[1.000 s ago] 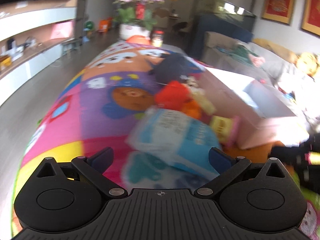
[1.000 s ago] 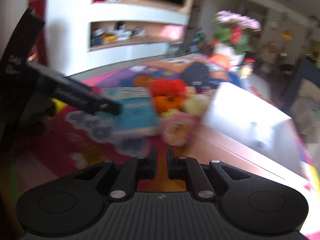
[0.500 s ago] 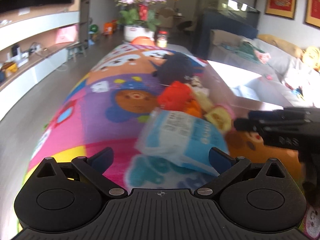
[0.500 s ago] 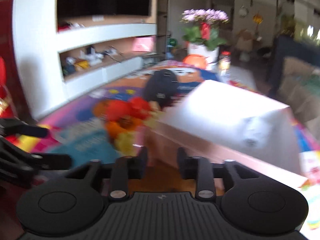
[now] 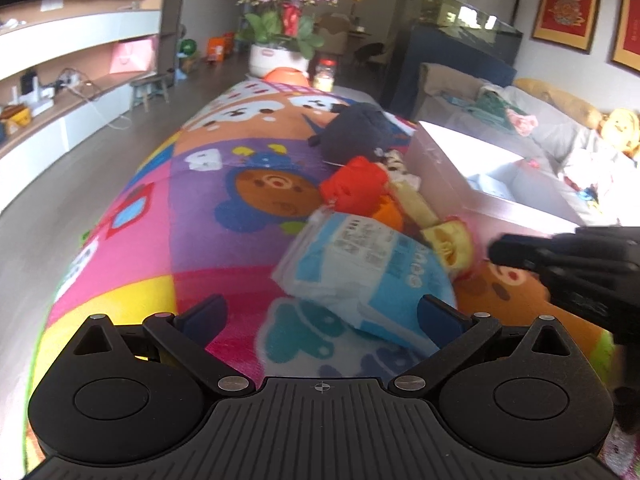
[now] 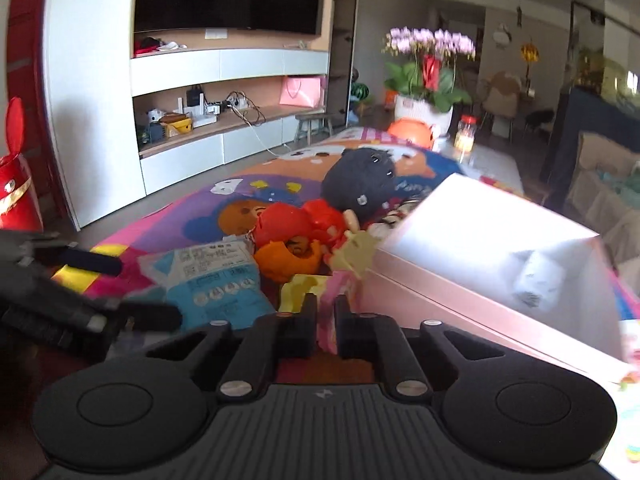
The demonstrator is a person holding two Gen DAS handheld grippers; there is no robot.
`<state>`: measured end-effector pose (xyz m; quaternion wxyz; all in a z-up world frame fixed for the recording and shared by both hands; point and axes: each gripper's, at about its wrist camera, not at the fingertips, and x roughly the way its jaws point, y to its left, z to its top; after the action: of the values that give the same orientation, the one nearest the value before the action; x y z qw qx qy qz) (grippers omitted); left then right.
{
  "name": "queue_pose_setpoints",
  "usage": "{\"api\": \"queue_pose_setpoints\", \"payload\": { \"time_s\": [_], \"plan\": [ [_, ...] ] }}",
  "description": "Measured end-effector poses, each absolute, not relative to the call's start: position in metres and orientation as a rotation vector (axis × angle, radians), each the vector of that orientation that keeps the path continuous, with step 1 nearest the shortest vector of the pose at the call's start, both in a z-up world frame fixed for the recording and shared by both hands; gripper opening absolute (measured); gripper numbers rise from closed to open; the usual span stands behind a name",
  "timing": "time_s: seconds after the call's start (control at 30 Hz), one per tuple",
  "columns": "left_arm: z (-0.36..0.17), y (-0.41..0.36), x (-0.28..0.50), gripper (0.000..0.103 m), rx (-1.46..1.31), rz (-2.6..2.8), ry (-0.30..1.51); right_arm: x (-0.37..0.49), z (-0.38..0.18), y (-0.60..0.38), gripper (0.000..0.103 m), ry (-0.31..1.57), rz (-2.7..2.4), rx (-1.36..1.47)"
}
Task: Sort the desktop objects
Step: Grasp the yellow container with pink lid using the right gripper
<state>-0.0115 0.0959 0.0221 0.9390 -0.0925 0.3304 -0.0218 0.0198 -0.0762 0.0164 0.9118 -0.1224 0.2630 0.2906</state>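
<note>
On the colourful play mat [image 5: 224, 200] lies a pile: a blue and white packet [image 5: 360, 268], a red toy [image 5: 356, 188], an orange toy [image 6: 288, 256], a black plush [image 5: 356, 128] and a pink and yellow toy [image 5: 448, 240]. My left gripper [image 5: 324, 314] is open, its fingers on either side of the packet's near end without touching it. My right gripper [image 6: 326, 312] is shut, and the pink edge of the pink and yellow toy [image 6: 332, 292] fills the narrow gap between its fingers. In the left wrist view the right gripper [image 5: 496, 248] reaches in from the right to that toy.
An open pale pink box [image 6: 480, 248] stands right of the pile, with a small white item inside. A potted orchid [image 5: 284, 28], an orange bowl [image 5: 286, 76] and a jar [image 5: 326, 74] sit at the mat's far end. Shelving runs along the left, a sofa on the right.
My right gripper opened, swung left from the box towards the pile and shut at the pink and yellow toy. The left gripper stayed open over the packet.
</note>
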Motion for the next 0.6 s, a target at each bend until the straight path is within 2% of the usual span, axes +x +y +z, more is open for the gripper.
{"api": "queue_pose_setpoints", "payload": {
  "time_s": [0.2,0.27,0.43,0.53,0.6],
  "plan": [
    [0.025,0.068,0.006,0.103,-0.182,-0.122,0.689,0.001,0.022,-0.111,0.008,0.552,0.52,-0.308],
    [0.024,0.058,0.018,0.103,-0.146,-0.136,0.686,0.002,0.023,-0.113,0.012,0.542,0.52,-0.284],
    [0.023,0.072,0.037,0.103,-0.108,0.004,0.675,0.012,0.016,-0.09,0.048,0.522,0.547,-0.26],
    [0.026,0.092,0.035,0.103,-0.106,0.071,0.665,0.022,0.01,-0.07,0.06,0.533,0.562,-0.254],
    [0.029,0.105,0.03,0.103,-0.133,0.077,0.662,0.032,0.005,-0.057,0.064,0.548,0.561,-0.238]
  ]
}}
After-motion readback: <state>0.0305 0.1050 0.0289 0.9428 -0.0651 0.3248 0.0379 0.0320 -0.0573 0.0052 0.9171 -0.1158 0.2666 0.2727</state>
